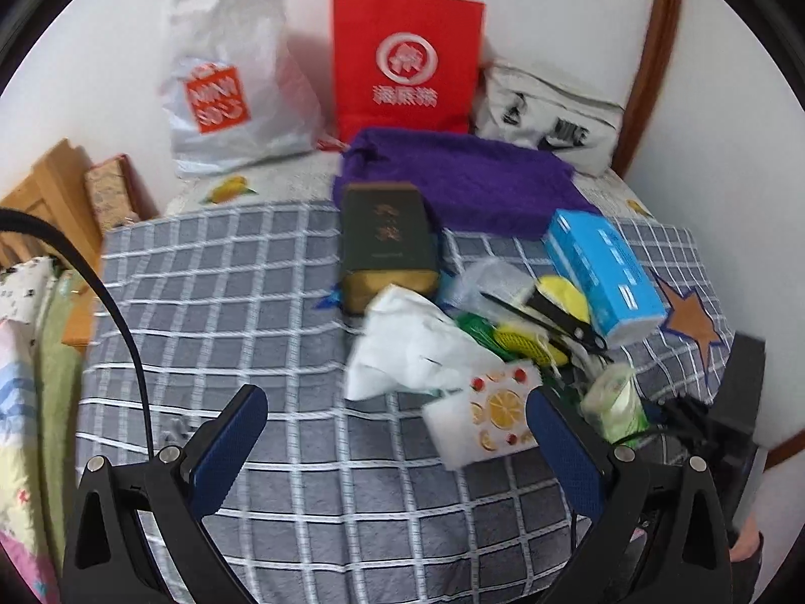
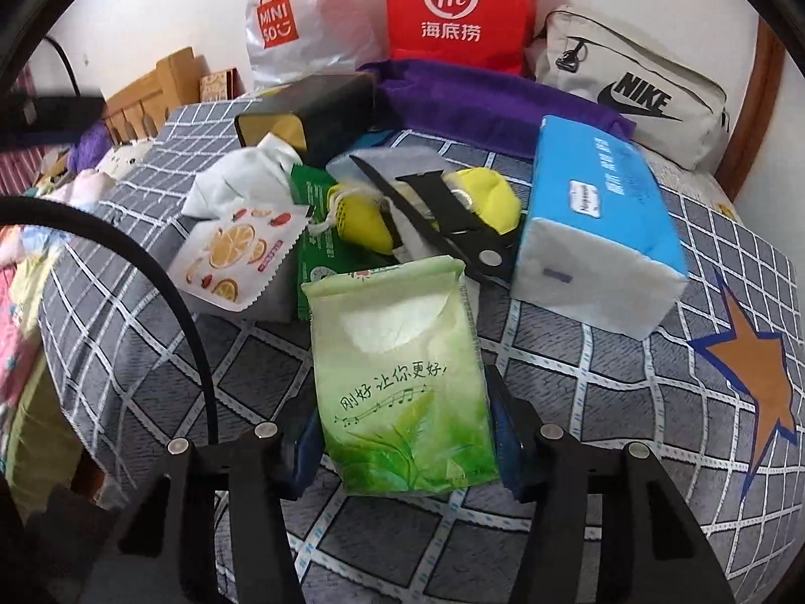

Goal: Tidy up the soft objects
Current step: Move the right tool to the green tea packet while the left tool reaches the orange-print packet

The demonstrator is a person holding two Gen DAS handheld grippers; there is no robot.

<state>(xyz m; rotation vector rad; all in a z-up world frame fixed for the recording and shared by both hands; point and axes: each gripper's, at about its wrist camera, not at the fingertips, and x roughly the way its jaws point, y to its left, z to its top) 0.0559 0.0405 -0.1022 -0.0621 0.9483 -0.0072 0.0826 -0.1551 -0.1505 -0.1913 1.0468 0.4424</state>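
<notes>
My right gripper (image 2: 402, 433) is shut on a green tissue pack (image 2: 402, 377) and holds it just above the checked bedspread (image 2: 578, 402). The same pack shows at the right in the left wrist view (image 1: 616, 402). My left gripper (image 1: 397, 418) is open and empty over the bedspread (image 1: 226, 302), its right finger beside a fruit-print packet (image 1: 490, 412). A white crumpled cloth (image 1: 412, 342), a blue tissue pack (image 2: 598, 221), a purple towel (image 1: 463, 176), yellow items (image 2: 483, 196) and black scissors (image 2: 437, 216) lie in a pile.
A red paper bag (image 1: 407, 60), a white Miniso bag (image 1: 226, 80) and a grey Nike pouch (image 2: 634, 90) stand against the wall. A dark green box (image 1: 387, 246) lies by the towel. Wooden furniture (image 1: 45, 196) is at the left.
</notes>
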